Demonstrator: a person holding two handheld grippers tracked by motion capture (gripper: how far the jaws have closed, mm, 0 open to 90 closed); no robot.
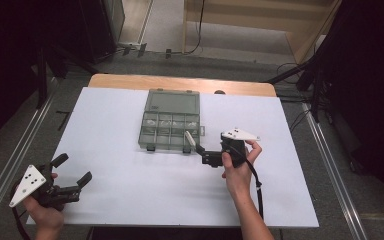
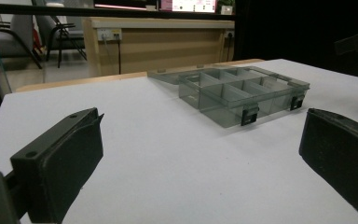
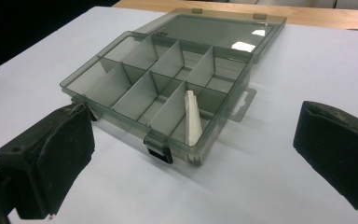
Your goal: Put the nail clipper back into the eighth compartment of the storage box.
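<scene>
Clear grey compartment box (image 1: 170, 126) sits on the white counter (image 1: 130, 165) toward its far edge, about midway across, lid (image 1: 174, 102) folded flat open behind it. Two black latches on its near wall. A thin white strip (image 3: 192, 116) stands tilted in the near right-hand compartment, its upper end leaning out over the box's wall.

Right tool (image 1: 200, 150) sits just off the box's near right corner, jaws spread wide, nothing between them; strip is free of the pads.

Left tool (image 1: 72, 172) rests near the counter's near left corner, well apart from the box, jaws also spread and empty, pointing toward the box (image 2: 242, 93).
</scene>
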